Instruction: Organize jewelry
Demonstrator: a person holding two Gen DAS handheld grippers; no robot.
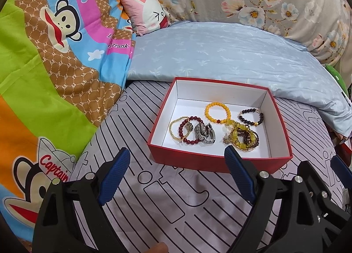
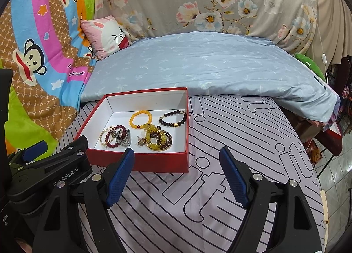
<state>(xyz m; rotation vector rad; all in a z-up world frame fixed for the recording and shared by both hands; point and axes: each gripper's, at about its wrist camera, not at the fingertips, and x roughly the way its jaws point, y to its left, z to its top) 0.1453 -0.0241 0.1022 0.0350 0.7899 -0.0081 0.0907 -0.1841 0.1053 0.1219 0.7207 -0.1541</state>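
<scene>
Red cardboard forms the shallow open box with white lining (image 1: 220, 162), which rests on the grey striped bedsheet (image 1: 176, 204) and holds all the jewelry in a single undivided compartment. Reading the left wrist view from left to right: the thin gold-bead bracelet (image 1: 173, 131) overlaps the dark red bead bracelet (image 1: 188, 131), both touching the folded silver metal-link watch (image 1: 204, 133); the yellow round-bead bracelet (image 1: 216, 111) lies flat further back; the tangled heap of amber and brown bead strands (image 1: 244, 137) sits near the front wall; the dark purple bead bracelet with gold accents (image 1: 250, 116) lies apart at the right. The bead loops are judged light, limp and likely to roll or slip between smooth pads, so a pinch across one strand of a loop, rather than on a single bead, seems the surest hold; the watch looks heavier and stiffer and is best taken across its band; the heap may drag neighbouring strands when lifted. The left gripper (image 1: 176, 169) hovers just in front of the box with jaws spread wide and nothing between them. The right gripper (image 2: 177, 169) stands beside it, level with the box's front right corner, likewise wide apart and empty.
</scene>
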